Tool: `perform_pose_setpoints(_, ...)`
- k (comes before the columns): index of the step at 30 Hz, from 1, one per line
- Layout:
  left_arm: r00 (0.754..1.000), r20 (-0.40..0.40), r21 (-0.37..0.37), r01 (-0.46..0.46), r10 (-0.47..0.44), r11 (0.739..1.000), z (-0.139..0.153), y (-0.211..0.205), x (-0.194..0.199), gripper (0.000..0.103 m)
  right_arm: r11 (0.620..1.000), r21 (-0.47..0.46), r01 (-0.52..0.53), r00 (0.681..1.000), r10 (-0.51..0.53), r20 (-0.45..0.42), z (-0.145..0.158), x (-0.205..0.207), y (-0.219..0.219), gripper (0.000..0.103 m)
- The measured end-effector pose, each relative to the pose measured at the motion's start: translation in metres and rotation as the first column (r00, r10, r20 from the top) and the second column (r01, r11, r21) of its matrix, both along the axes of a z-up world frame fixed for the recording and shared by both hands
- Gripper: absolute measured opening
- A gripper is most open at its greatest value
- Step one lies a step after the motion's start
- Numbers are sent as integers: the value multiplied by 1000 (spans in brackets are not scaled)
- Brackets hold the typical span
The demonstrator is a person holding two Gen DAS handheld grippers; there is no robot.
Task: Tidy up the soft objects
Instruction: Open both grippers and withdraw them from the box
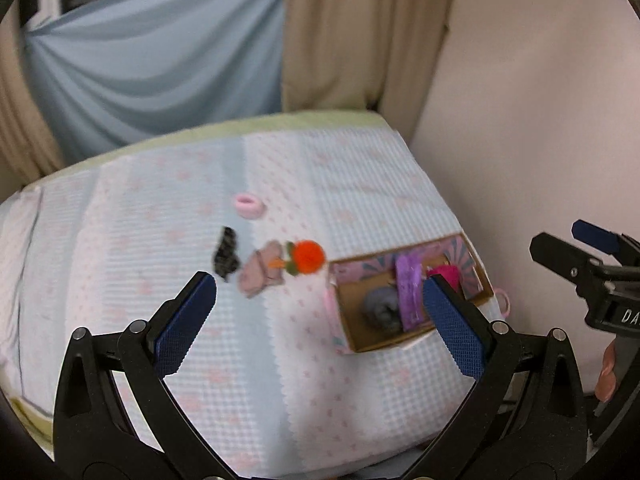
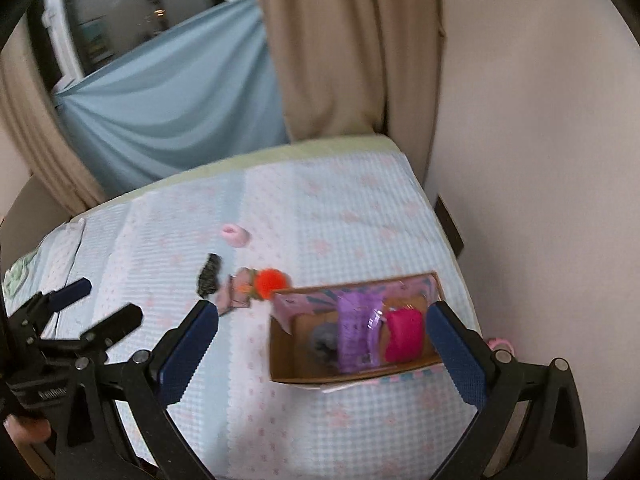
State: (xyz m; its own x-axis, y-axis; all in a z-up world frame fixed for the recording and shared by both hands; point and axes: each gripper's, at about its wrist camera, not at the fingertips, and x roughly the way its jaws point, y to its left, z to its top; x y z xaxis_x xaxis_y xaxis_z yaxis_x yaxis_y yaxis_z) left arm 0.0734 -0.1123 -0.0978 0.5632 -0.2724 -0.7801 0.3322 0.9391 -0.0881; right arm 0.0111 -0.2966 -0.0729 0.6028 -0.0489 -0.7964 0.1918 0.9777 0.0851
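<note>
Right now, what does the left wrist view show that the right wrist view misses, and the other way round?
Only the left wrist view shows the right tool at its right edge. Only the right wrist view shows the left tool at its left edge, plus green cloth at the bed's far left. Both show the box holding grey, purple and magenta items, with the orange pom-pom, black piece and pink ring loose on the bed.
</note>
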Motion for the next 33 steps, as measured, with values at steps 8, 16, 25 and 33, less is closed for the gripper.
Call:
perform_pose_setpoints(8,987,113,-54,-110,116,992,40,77,-29,103,995,-45,-90,993,93,79,26,-10,68,103)
perform_pose_setpoints(16,973,142,-74,-172,181,982,46,131,-41,103,993,-66,-101,988,108,108,24,-14,105,103)
perform_pose_setpoints(25,977,89,-85,-188,196,978,24,175,-19,103,995,-48,-91,991,95,98,13,2,136,103)
perform_pose_setpoints(33,990,28,-67,-137,139,988,-13,204,31,103,999,31,-36,998,34,61,-21,34,164,103)
